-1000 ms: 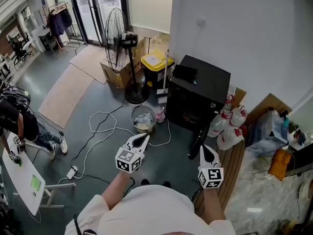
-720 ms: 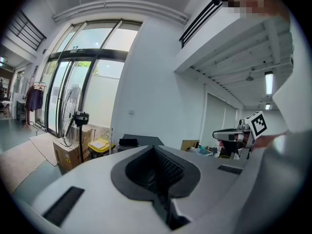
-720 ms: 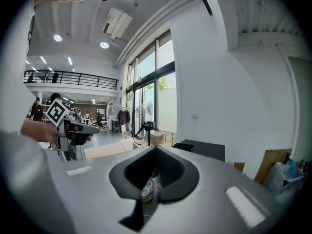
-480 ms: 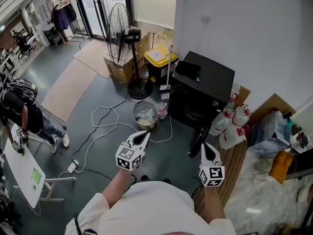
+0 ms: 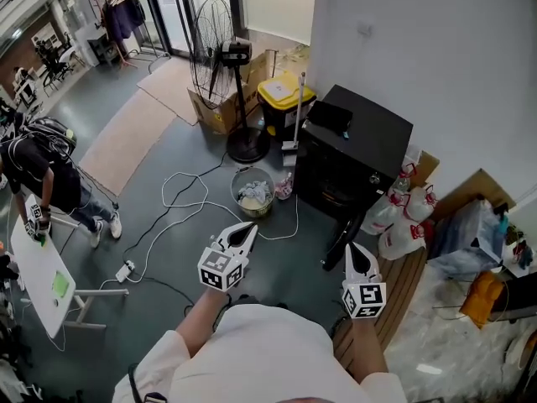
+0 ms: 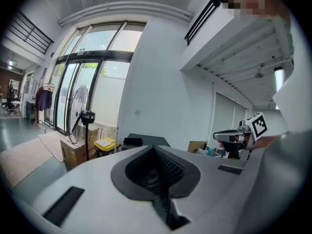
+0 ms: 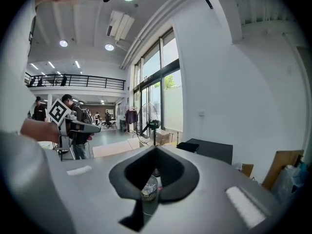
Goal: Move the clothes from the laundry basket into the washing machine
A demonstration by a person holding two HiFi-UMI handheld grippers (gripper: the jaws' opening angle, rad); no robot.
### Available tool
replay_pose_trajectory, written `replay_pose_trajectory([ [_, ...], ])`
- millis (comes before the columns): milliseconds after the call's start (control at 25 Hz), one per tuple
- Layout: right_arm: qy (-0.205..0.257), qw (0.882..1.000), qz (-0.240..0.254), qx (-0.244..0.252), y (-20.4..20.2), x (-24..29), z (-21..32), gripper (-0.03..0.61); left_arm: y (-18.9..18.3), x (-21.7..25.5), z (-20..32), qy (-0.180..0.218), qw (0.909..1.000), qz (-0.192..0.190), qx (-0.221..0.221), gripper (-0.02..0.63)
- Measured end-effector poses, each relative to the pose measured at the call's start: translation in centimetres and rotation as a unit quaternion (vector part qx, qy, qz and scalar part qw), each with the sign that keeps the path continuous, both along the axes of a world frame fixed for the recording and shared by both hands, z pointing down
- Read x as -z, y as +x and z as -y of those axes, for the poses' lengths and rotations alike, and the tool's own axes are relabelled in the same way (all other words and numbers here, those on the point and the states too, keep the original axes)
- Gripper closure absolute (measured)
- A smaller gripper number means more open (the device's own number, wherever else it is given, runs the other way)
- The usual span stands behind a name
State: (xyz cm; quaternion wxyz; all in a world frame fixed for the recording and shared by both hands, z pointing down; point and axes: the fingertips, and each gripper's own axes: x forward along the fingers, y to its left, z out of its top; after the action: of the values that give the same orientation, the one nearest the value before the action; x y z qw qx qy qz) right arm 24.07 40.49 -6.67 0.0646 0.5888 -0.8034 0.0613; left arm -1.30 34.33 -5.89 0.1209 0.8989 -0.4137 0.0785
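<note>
A round wire laundry basket (image 5: 254, 193) with pale clothes in it stands on the grey floor in front of me. Right of it is the black washing machine (image 5: 359, 159), with a dark item on its top. My left gripper (image 5: 246, 229) hangs in the air a little short of the basket, shut and empty. My right gripper (image 5: 353, 250) is also shut and empty, and points at the machine's lower front. In the right gripper view the basket (image 7: 148, 188) shows through the gap below the closed jaws. The left gripper view shows the machine's top (image 6: 142, 141) ahead.
A standing fan (image 5: 220, 49), a cardboard box (image 5: 216, 112) and a yellow-lidded bin (image 5: 285, 99) stand behind the basket. White cables (image 5: 180, 201) loop over the floor at left. Tied white bags (image 5: 394, 221) lie right of the machine. A person (image 5: 38, 170) bends by a white table (image 5: 42, 280).
Both grippers have edged forward and slightly down, still shut. In the head view the whole scene has slid a little to the right.
</note>
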Motion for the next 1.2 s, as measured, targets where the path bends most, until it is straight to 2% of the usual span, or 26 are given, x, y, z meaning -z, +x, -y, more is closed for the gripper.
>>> replay_pose_trajectory([
  [360,-0.010,1.000,-0.001,0.018,0.7,-1.3,1.6,0.568,0.2,-1.2,0.4,-0.010,0.9997,0.001,0.021,0.607],
  [600,-0.019,1.000,-0.002,0.019,0.3,-2.1,4.0,0.568,-0.1,-1.7,2.8,-0.013,0.9997,-0.001,0.022,0.607],
  [840,-0.022,1.000,-0.008,0.011,-1.2,-2.5,8.6,0.568,-1.6,-2.4,8.0,-0.017,0.9997,-0.006,0.015,0.607],
  [1200,-0.043,0.999,-0.011,-0.009,-4.9,-3.4,17.2,0.568,-4.5,-3.1,18.6,-0.030,0.9994,0.006,-0.018,0.607],
])
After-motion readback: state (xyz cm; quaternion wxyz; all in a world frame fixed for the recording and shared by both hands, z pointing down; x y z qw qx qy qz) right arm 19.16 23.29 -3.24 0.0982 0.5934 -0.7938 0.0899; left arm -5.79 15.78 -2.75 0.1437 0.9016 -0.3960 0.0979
